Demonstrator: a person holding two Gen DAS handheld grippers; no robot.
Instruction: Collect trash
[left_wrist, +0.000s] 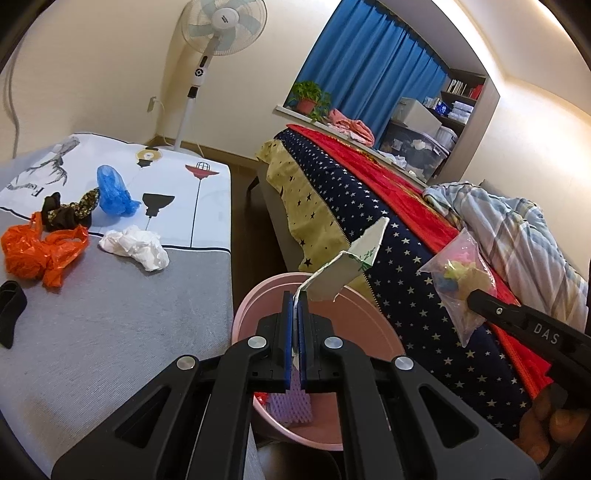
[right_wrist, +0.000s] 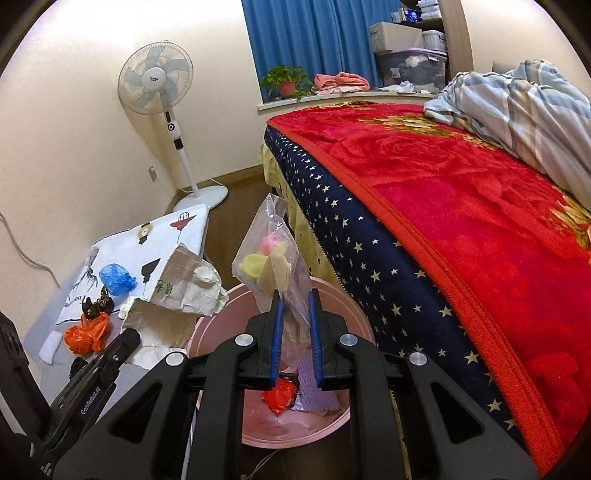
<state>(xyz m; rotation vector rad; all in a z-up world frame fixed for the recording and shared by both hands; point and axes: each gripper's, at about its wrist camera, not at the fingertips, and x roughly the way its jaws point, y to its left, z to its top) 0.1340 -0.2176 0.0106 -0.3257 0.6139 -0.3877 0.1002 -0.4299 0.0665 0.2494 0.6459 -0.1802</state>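
both loads over bin (left_wrist: 258, 295) rim – clear

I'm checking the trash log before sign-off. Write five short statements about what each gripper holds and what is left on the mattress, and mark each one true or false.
1. The left gripper pinches a torn piece of white and brown cardboard. True.
2. The right gripper holds a blue plastic shoe cover. False: it holds a clear plastic bag with colourful bits inside.
3. The round pink plastic bin is empty. False: red and lilac scraps lie inside.
4. A crumpled orange plastic bag lies on the grey mattress. True.
5. The white standing fan stands on the bed. False: it stands on the floor.
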